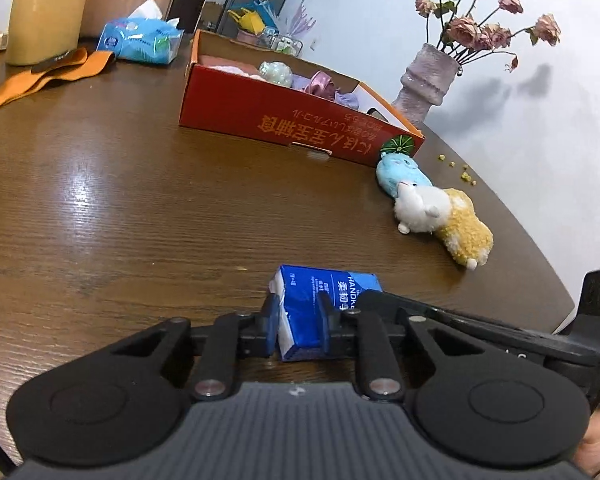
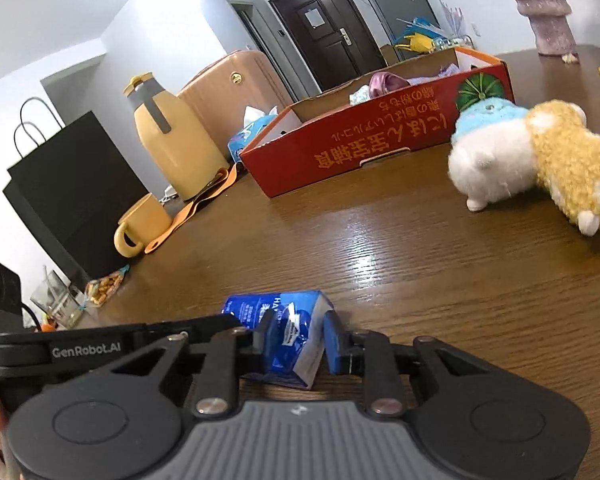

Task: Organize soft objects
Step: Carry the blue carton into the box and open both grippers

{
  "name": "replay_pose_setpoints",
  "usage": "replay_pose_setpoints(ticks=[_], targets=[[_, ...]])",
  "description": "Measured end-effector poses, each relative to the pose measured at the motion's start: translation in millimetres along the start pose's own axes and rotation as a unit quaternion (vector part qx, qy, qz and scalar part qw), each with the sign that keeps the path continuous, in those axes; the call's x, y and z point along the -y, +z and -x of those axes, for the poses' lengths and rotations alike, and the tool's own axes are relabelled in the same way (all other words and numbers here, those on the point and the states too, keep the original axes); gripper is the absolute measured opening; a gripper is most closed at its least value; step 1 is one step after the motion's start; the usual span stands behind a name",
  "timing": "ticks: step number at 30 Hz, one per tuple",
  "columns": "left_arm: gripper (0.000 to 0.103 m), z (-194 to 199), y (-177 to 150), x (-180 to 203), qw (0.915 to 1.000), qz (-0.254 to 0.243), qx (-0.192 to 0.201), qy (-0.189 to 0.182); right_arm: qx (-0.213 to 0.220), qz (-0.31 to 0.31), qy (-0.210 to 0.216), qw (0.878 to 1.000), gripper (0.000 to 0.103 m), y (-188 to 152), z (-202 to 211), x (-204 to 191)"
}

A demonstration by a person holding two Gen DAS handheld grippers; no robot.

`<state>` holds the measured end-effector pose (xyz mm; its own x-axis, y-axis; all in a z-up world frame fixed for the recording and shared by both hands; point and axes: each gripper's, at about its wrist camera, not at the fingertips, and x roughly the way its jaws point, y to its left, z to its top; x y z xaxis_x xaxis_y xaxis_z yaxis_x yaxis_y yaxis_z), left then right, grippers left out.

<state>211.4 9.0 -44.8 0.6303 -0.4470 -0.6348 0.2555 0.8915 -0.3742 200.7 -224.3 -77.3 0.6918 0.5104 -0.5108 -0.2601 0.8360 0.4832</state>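
One blue tissue pack (image 1: 328,304) sat between both grippers, low over the wooden table (image 1: 140,208). Left gripper (image 1: 298,326): jaws narrow, clenched on the pack, one pad on its white end face, the other pressed into the blue printed side. Right gripper (image 2: 298,340): jaws likewise narrow; near pad pressed against the pack's crumpled blue face, but a thin gap showed between the far blue pad and the pack's pale end, so I could not tell whether that grip was firm. Right tool reached in from the left tool's right side, the two nearly meeting at the pack. Ahead, bare tabletop lay open up to one red cardboard box (image 1: 284,120), open-topped, holding several soft items, count unclear. Three plush toys lay in a touching row at the box's near corner: blue plush (image 1: 400,170) against the box wall, white plush (image 1: 420,204) next, yellow plush (image 1: 466,232) nearest the table edge. Farther back: one soft-pack of tissues (image 1: 144,40), one yellow jug (image 2: 172,136), one yellow mug (image 2: 144,224), one orange strap (image 1: 40,78), one vase (image 1: 428,80) of dried flowers. Table's curved edge ran close behind the plush row, with small crumbs (image 1: 458,168) beside it.
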Motion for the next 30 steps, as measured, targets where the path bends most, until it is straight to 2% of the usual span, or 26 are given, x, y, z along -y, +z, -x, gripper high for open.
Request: replay_pose_setpoints(ticks=[10,14,16,19,23,26,30], targets=[[0.018,1,0,-2,0.9999,0.011,0.005,-0.006,0.003,0.012,-0.007,1.0,0.018,3,4,-4],[0.018,2,20,-1,0.9991,0.01,0.025,-0.032,0.041,0.032,-0.005,0.999,0.016,28,10,-7],[0.017,2,48,4,0.998,-0.001,0.048,-0.042,0.063,0.055,-0.004,0.996,0.016,59,8,-10],[0.018,-11,110,14,0.9949,-0.031,0.087,-0.041,0.088,0.087,-0.001,0.992,0.016,121,-5,-8],[0.017,-61,198,7,0.9951,-0.013,0.088,-0.042,0.087,0.122,-0.011,0.989,0.016,223,-53,2],[0.017,-114,246,-10,0.9972,0.016,0.063,-0.037,0.048,0.134,-0.02,0.99,0.017,287,-107,19],[0.017,-174,265,-28,0.9984,0.053,0.014,-0.012,-0.033,0.136,-0.026,0.99,0.017,329,-183,48]])
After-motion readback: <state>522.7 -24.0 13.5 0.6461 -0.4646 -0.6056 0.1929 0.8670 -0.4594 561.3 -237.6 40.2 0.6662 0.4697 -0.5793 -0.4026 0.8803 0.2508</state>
